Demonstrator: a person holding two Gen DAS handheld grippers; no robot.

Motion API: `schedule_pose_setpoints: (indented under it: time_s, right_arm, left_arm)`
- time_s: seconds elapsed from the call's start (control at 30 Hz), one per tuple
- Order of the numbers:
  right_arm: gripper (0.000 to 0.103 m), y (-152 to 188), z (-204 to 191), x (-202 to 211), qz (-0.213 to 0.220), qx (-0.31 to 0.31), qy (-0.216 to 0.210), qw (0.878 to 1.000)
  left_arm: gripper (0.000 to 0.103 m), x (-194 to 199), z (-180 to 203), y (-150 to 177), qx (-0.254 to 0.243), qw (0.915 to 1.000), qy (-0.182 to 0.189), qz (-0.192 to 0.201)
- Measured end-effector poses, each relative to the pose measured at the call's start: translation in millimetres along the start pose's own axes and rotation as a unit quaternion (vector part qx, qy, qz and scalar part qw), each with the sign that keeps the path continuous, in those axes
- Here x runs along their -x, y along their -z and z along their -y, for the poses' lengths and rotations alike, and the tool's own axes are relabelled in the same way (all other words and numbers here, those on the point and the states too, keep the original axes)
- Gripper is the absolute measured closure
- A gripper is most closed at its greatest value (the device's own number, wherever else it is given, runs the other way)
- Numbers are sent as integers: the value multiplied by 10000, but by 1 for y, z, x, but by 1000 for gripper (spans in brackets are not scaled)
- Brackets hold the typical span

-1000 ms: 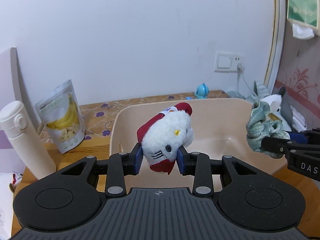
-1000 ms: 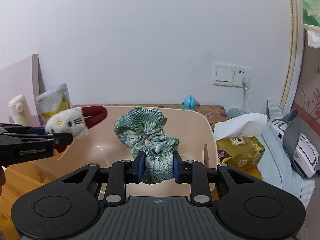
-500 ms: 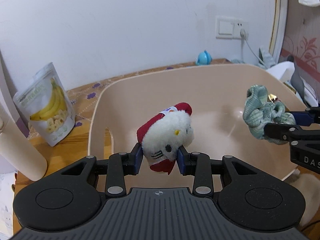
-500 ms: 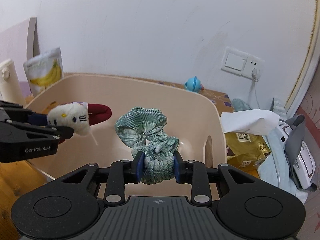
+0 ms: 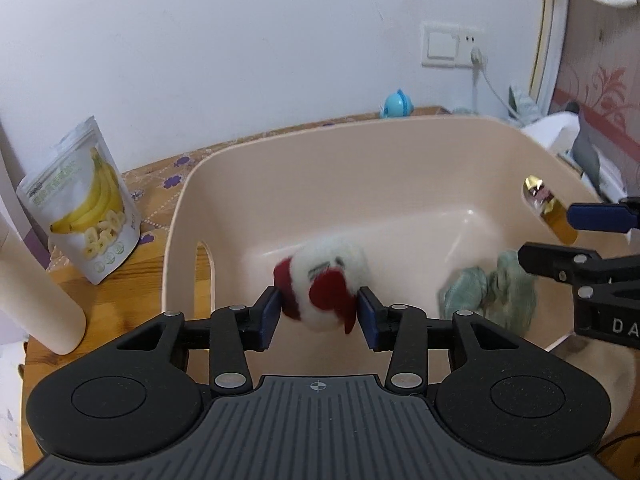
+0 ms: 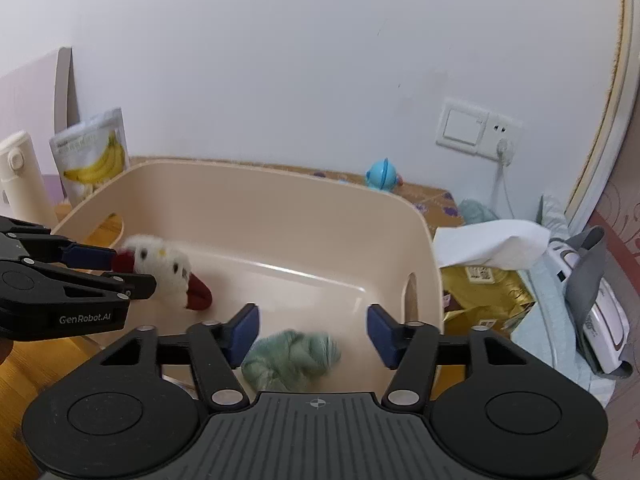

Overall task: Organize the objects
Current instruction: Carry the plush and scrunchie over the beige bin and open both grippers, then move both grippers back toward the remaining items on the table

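A beige plastic bin (image 5: 320, 136) (image 6: 280, 184) sits on the wooden table under both grippers. My left gripper (image 5: 319, 312) (image 6: 120, 270) hangs over the bin's left half with its pads spread a little wider than the white and red plush toy (image 5: 324, 280) (image 6: 160, 270). The toy is motion-blurred and tipped over between the fingertips. My right gripper (image 6: 312, 326) (image 5: 546, 236) is wide open over the bin's right half. The green fabric scrunchie (image 6: 288, 354) (image 5: 492, 296) is below it inside the bin, blurred.
A banana chips pouch (image 5: 86, 208) and a cream bottle (image 5: 32, 292) stand left of the bin. A small blue toy (image 6: 382, 174) sits by the wall. On the right are a gold packet (image 6: 488, 284) under white tissue, a plugged-in wall socket (image 6: 476, 128) and a white device (image 6: 600, 320).
Both grippers moved forward and down over the bin. The right gripper opened and the scrunchie dropped into the bin. The left pads spread and the plush toy rolled over, slipping down.
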State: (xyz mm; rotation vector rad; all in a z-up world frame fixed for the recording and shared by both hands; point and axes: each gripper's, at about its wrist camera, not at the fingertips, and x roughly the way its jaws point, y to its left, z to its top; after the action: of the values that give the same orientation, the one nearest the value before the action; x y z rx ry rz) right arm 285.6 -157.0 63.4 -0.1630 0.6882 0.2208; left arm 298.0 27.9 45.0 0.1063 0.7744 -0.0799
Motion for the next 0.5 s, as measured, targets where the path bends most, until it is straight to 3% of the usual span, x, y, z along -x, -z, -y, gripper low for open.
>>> schedule_pose_setpoints:
  time_s: [0.1, 0.2, 0.5]
  right_arm:
    - [24, -2, 0, 14, 145, -34, -14, 9999]
    - [12, -1, 1, 28, 289, -112, -67, 9995]
    - [0, 18, 11, 63, 423, -464, -118, 9980]
  left_arm:
    - [37, 14, -1, -1, 65, 9997, -111, 221]
    - [31, 30, -2, -2, 124, 9990, -152, 401]
    - [21, 67, 0, 4, 273, 9977, -53, 611]
